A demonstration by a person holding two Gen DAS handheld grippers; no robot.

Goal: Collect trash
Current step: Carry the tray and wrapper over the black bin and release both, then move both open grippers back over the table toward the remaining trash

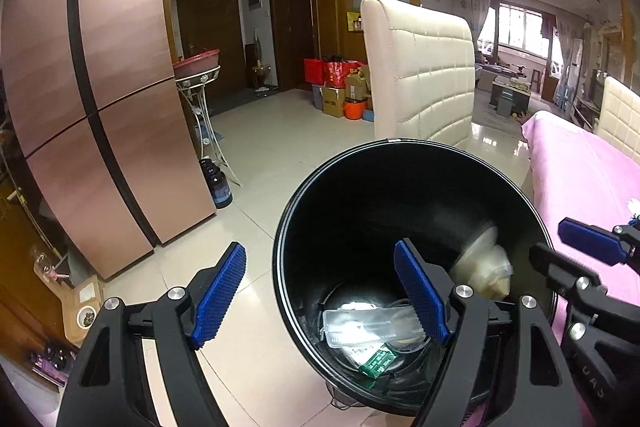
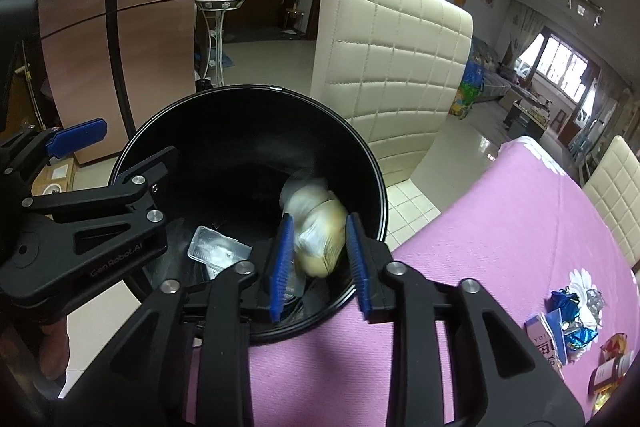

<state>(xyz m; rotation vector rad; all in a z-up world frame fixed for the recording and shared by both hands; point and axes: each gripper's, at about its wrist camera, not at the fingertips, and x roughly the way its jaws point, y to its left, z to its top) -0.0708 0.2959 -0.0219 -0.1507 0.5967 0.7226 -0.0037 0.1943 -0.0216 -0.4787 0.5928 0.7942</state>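
Observation:
A black round trash bin (image 1: 316, 211) (image 2: 248, 107) stands open-topped against the pink-clothed table (image 2: 500, 227). My left gripper (image 1: 320, 267) (image 2: 132, 143) straddles the bin's near rim, one finger outside and one inside, jaws wide, with a gap to the outer pad. My right gripper (image 2: 320, 267) (image 1: 560, 239) is over the bin's mouth, open. A blurred cream lump in clear wrap (image 2: 316, 231) (image 1: 484, 267) is loose between and below its pads, inside the bin. On the bin's floor lie a clear plastic tray (image 1: 368, 327) (image 2: 216, 247) and a green packet (image 1: 376, 361).
Crumpled blue and silver wrappers (image 2: 572, 315), a small carton (image 2: 548, 339) and a bottle (image 2: 608, 375) lie on the table at the right. A cream padded chair (image 1: 420, 67) stands just behind the bin. A copper fridge (image 1: 100, 87) rises to the left over tiled floor.

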